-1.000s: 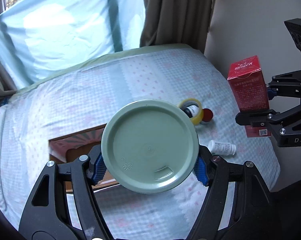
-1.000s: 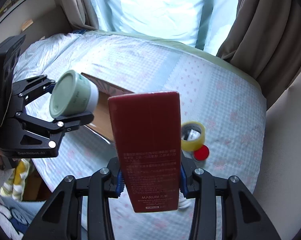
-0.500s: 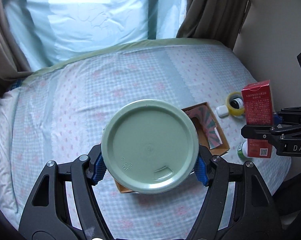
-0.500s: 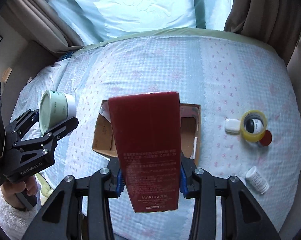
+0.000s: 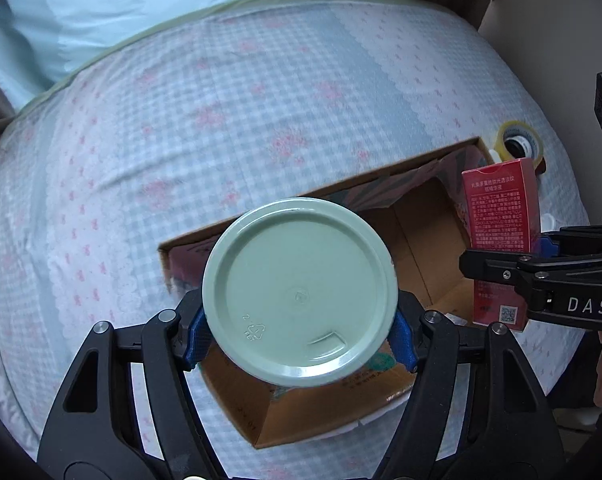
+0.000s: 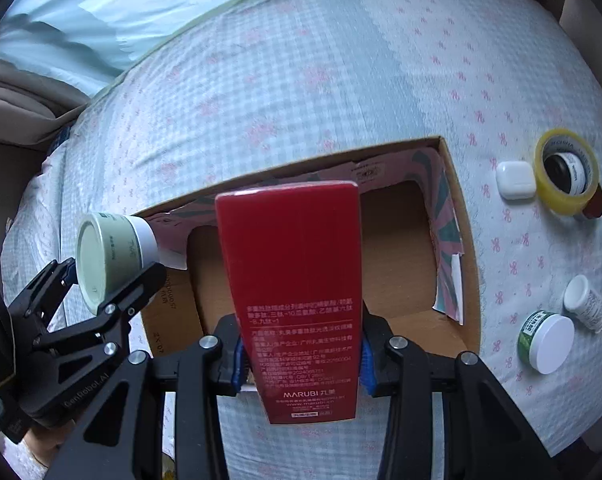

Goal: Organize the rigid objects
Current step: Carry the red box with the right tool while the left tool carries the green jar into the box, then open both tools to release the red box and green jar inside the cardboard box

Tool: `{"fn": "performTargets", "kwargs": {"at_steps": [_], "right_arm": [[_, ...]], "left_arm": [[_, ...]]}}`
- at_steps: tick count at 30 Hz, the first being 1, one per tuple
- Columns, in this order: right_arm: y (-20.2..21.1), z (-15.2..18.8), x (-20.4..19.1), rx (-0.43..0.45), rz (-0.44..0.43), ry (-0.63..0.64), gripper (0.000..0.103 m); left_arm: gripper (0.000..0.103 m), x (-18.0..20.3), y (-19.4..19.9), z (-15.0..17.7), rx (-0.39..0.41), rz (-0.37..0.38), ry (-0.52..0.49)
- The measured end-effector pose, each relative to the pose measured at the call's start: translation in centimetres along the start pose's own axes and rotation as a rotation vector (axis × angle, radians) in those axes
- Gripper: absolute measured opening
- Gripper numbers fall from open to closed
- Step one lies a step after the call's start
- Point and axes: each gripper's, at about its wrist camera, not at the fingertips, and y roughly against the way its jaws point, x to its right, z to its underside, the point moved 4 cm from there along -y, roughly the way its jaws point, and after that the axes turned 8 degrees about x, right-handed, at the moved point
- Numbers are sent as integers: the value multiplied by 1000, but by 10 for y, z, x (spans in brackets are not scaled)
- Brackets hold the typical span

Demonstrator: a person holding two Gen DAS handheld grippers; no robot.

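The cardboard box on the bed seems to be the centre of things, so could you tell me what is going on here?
A person is tidying small items into the open cardboard box using two handheld grippers. The left gripper is clamped on a pale green jar; the right gripper is clamped on a red carton. Both are held above the box, neither released. A roll of yellow tape, a white earbud case and two small jars wait on the bedspread.

A round pale green jar (image 5: 299,292), its flat base facing the camera, sits clamped between the left fingers (image 5: 197,336). A tall red carton (image 6: 297,292) with white print stands upright between the right fingers (image 6: 237,364). An open cardboard box (image 6: 469,240) lies beyond both sets of fingertips.
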Motion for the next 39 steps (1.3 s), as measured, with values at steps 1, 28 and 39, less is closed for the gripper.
{"fn": "performTargets", "kwargs": {"at_steps": [1,28,39], "right_arm": [[-10,1,1,-14,9,-1,39],[-55,4,25,-65,20,3,103],[-40,7,11,-68,27,43,103]], "left_arm": [[67,1,-11,3,-23,5,7],[103,24,-59,27,-178,24,-55],[103,19,-34,17,-140,18,-52]]}}
